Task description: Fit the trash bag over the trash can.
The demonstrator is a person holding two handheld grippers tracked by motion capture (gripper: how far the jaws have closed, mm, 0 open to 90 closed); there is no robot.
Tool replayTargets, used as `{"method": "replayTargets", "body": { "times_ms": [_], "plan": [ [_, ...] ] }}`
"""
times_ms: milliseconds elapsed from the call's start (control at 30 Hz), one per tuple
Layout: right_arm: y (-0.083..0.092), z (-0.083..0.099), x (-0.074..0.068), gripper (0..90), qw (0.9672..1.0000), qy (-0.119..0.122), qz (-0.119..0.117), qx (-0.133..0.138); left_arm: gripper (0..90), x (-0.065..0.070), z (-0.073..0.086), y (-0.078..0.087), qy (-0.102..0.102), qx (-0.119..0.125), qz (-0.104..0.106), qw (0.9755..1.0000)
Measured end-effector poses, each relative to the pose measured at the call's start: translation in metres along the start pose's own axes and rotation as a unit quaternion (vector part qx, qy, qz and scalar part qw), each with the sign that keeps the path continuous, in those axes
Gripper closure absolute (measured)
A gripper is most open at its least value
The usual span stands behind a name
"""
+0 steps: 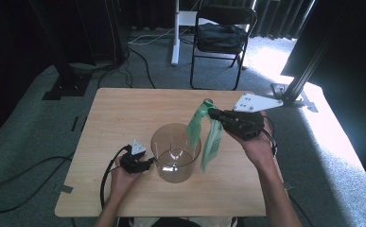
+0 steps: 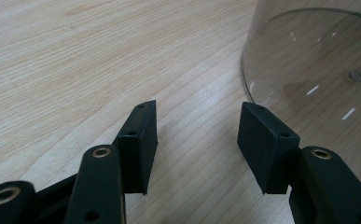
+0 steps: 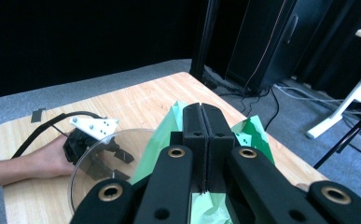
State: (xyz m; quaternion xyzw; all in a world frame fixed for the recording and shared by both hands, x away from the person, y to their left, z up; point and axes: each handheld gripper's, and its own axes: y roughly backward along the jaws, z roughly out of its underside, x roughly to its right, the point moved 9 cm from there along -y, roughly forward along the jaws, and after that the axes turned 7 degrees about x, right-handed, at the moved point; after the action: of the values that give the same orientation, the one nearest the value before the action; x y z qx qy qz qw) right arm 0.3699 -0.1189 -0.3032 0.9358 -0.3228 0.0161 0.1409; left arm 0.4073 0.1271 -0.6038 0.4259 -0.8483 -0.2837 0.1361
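Observation:
A clear plastic cylinder container (image 1: pixel 175 152) stands upright on the wooden table (image 1: pixel 124 113). My right gripper (image 1: pixel 211 112) is raised above and right of it, shut on a thin green plastic bag (image 1: pixel 209 137) that hangs down beside the container's rim. In the right gripper view the jaws stand pressed together, the gripper (image 3: pixel 202 108) pinching the green bag (image 3: pixel 164 135) above the container (image 3: pixel 99 168). My left gripper (image 1: pixel 150 161) rests low on the table at the container's left side. Its jaws are open, the gripper (image 2: pixel 197 112) bare, with the container wall (image 2: pixel 308 60) just right of it.
A black folding chair (image 1: pixel 221 38) and a white stand leg (image 1: pixel 175 33) are on the carpet beyond the table's far edge. Dark frame legs stand at back left and right. Cables trail off the table's left side. Bright sunlight falls on the floor at the right.

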Motion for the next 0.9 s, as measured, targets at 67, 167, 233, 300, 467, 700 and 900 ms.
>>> {"method": "replayTargets", "body": {
  "times_ms": [67, 167, 233, 300, 467, 700, 900],
  "plan": [
    [-0.001, 0.0, 0.0, 89.8, 1.0, 0.0, -0.003, -0.001, 48.0, 0.0, 0.0, 0.0, 0.001, 0.001, 0.0, 1.0],
    [-0.005, 0.006, -0.001, 89.8, 0.9999, -0.004, -0.008, -0.008, 48.0, 0.0, 0.0, 0.0, 0.001, 0.001, 0.0, 1.0],
    [-0.009, 0.015, -0.002, 89.8, 0.9998, -0.005, -0.012, -0.018, 48.0, 0.0, 0.0, 0.0, 0.001, 0.001, 0.0, 1.0],
    [-0.012, 0.021, -0.003, 89.8, 0.9996, -0.007, -0.016, -0.022, 47.9, 0.0, 0.0, 0.0, 0.001, 0.001, 0.0, 1.0],
    [-0.022, 0.043, -0.005, 89.7, 0.9987, -0.017, -0.024, -0.041, 47.9, 0.0, 0.0, 0.0, 0.0, 0.0, 0.0, 1.0],
    [-0.04, 0.072, -0.011, 89.7, 0.9966, -0.022, -0.051, -0.061, 47.9, 0.0, 0.0, 0.0, 0.001, 0.0, 0.0, 1.0],
    [-0.053, 0.096, -0.013, 89.6, 0.9938, -0.042, -0.064, -0.081, 47.9, 0.0, 0.0, 0.0, 0.001, 0.0, 0.0, 1.0]
  ]
}}
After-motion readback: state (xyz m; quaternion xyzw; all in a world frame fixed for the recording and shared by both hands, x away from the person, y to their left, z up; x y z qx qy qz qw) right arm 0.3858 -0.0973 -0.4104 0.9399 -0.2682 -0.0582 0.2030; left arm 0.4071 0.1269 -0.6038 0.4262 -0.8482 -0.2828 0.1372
